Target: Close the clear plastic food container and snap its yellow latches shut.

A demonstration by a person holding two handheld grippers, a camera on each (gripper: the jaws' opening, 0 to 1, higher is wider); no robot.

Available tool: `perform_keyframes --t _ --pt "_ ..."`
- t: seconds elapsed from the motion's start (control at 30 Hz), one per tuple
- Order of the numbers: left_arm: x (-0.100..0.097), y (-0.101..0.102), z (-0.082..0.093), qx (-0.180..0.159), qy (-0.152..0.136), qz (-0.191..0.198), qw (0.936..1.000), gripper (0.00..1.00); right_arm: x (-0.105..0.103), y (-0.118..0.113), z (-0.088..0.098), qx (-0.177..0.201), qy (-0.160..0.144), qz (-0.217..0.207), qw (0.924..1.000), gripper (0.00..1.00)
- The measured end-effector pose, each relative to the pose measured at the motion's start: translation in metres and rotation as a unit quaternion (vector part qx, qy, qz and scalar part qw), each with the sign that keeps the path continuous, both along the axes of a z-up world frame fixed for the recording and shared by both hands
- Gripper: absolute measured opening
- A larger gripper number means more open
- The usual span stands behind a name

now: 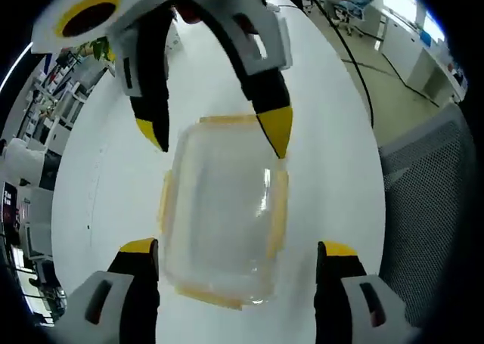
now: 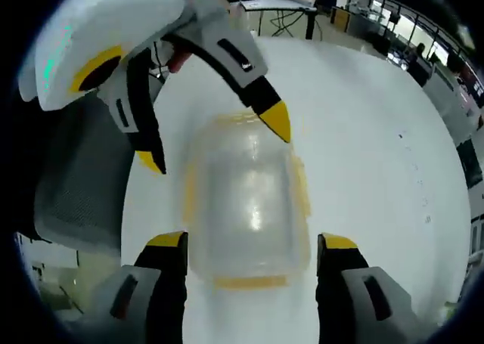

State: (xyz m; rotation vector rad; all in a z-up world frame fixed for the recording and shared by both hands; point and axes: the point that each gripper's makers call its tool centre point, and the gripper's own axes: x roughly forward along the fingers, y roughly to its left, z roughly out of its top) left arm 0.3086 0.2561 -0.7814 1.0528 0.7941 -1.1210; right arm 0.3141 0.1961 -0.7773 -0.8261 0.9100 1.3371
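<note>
A clear plastic container (image 1: 223, 215) with its lid on lies on the white table (image 1: 333, 132), with yellow latches (image 1: 279, 208) along its sides. In the left gripper view my left gripper (image 1: 238, 247) is open, one jaw on each side of the box's near end. My right gripper (image 1: 214, 136) reaches in from the top, open over the far end, with one yellow fingertip (image 1: 276, 128) at the far corner. The right gripper view shows the mirror of this: container (image 2: 246, 200), right gripper (image 2: 251, 243) open astride it, left gripper (image 2: 214, 141) open opposite. I cannot tell whether the latches are snapped.
A grey mesh chair back (image 1: 431, 193) stands close to the table's edge, seen also as the chair (image 2: 76, 185) in the right gripper view. Black cables (image 1: 355, 57) trail over the floor beyond. Desks and shelves (image 1: 53, 94) ring the room.
</note>
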Motion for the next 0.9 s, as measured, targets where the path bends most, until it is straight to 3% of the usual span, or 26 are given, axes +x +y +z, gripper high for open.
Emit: perform_keyframes --t 0.3,0.43,0.57,0.7,0.9 --pt "0.006 0.006 -0.008 0.014 0.016 -0.013 0.9997 0.83 -0.008 -0.009 -0.011 -0.026 -0.036 0.026 0.9986 0.75" --pt "0.005 0.01 -0.015 0.027 0.022 -0.021 0.9992 0.81 -0.009 -0.013 -0.021 -0.053 -0.071 0.05 0.9948 0.74" --pt "0.008 0.009 -0.017 0.027 0.028 -0.013 0.9991 0.78 -0.012 -0.012 -0.025 -0.044 -0.066 0.037 0.9962 0.81" --pt "0.009 0.008 -0.02 0.028 0.031 -0.018 0.999 0.77 -0.008 -0.013 -0.021 -0.039 -0.064 0.032 0.9967 0.72" --pt "0.013 0.01 -0.023 0.038 0.022 -0.041 0.9982 0.74 -0.008 -0.013 -0.023 -0.043 -0.045 0.034 0.9975 0.73"
